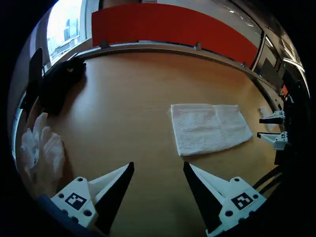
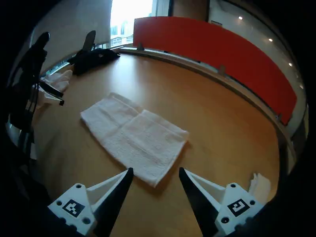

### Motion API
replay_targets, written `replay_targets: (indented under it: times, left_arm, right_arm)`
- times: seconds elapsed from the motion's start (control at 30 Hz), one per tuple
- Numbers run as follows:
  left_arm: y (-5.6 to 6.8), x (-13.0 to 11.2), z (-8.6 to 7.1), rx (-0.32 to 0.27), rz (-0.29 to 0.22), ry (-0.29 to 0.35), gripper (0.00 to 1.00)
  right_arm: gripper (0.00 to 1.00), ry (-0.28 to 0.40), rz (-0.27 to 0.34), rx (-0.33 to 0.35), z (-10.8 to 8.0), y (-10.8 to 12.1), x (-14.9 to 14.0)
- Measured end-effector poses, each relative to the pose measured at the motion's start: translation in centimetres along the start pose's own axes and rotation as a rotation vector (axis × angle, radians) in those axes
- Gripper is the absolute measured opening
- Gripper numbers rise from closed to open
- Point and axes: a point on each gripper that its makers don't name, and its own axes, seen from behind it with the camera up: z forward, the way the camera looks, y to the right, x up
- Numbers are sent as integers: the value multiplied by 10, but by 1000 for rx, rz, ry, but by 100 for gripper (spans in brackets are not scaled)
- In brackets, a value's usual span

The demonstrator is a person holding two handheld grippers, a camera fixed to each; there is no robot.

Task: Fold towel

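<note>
Left gripper (image 1: 158, 165) hangs wide and empty over the table (image 1: 118, 110), short of the towel (image 1: 209, 128), which lies flat, apparently part-folded. Right gripper (image 2: 155, 170), equally wide, faces its near edge, likely positioned for a pick-up.

Right gripper (image 1: 259, 128) body lost in dark behind jaws & white bundle (image 1: 41, 150) cut off at edge.

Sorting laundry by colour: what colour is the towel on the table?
The towel is plain white, clearest in the right gripper view.
</note>
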Motion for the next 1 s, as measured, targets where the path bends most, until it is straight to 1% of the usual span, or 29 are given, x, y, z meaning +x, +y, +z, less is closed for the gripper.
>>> replay_targets:
  times: [0.23,0.3,0.43,0.5,0.7,0.8,0.93,1.0]
  left_arm:
    - [-9,-7,-13,26,-22,3,93]
    - [-12,-10,-16,33,-29,2,93]
    - [-18,-17,-22,47,-43,-1,93]
    - [-20,-21,-24,52,-51,-4,93]
    - [-23,-30,-29,59,-63,-11,93]
    - [-24,-33,-30,61,-62,-13,93]
    - [-25,-35,-32,62,-62,-15,93]
    - [-25,-36,-32,63,-64,-15,93]
  right_arm:
    - [88,-28,-22,24,4,-1,-9]
    - [86,-41,-25,31,6,-1,-13]
    - [70,-85,-26,48,9,-2,-26]
    - [65,-108,-26,56,11,-1,-32]
    - [54,-141,-45,72,14,0,-40]
    - [51,-150,-55,80,15,-1,-42]
    - [46,-157,-55,90,17,-1,-43]
    - [40,-161,-53,97,18,-2,-43]
